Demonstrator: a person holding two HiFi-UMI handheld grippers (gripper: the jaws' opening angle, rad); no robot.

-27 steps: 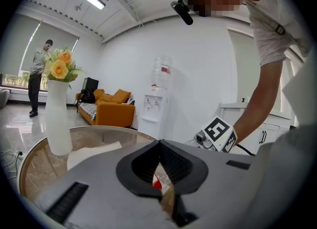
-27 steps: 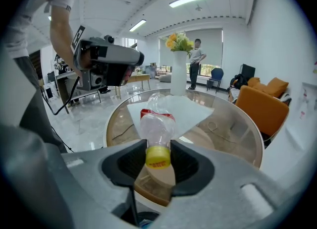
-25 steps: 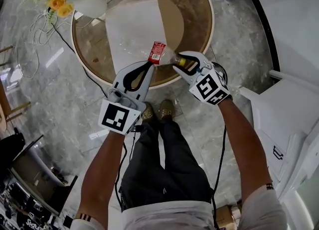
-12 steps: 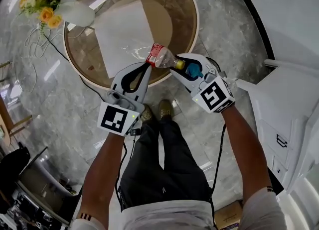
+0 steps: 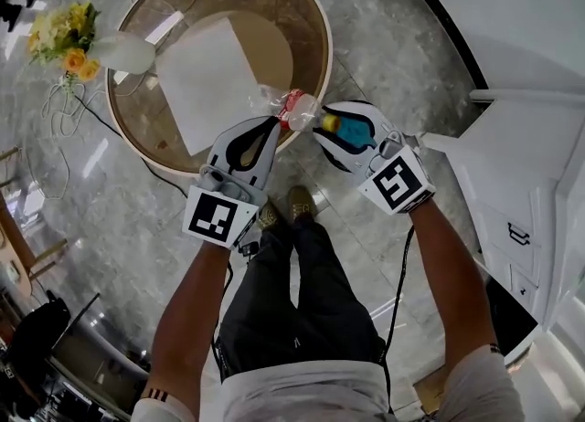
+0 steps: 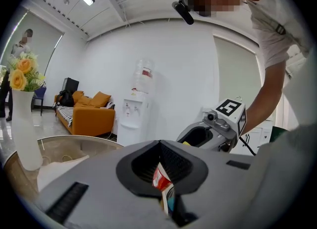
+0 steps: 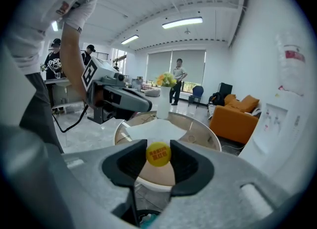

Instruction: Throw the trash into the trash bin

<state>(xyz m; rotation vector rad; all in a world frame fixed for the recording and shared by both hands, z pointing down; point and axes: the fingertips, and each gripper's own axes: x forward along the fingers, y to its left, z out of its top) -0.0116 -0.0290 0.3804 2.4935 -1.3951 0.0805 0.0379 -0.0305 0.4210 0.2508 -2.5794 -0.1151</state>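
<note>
Bottle [image 5: 294,108]: clear body hard for me to see; lies level, cap [image 7: 158,154] toward right gripper [image 5: 327,124].
Fingers: right clamp cap; left gripper [image 5: 277,121] pinches label [image 6: 160,177].

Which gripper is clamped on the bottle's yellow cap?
The right gripper: the cap sits between its jaws. The left gripper pinches the bottle's red label instead.
</note>
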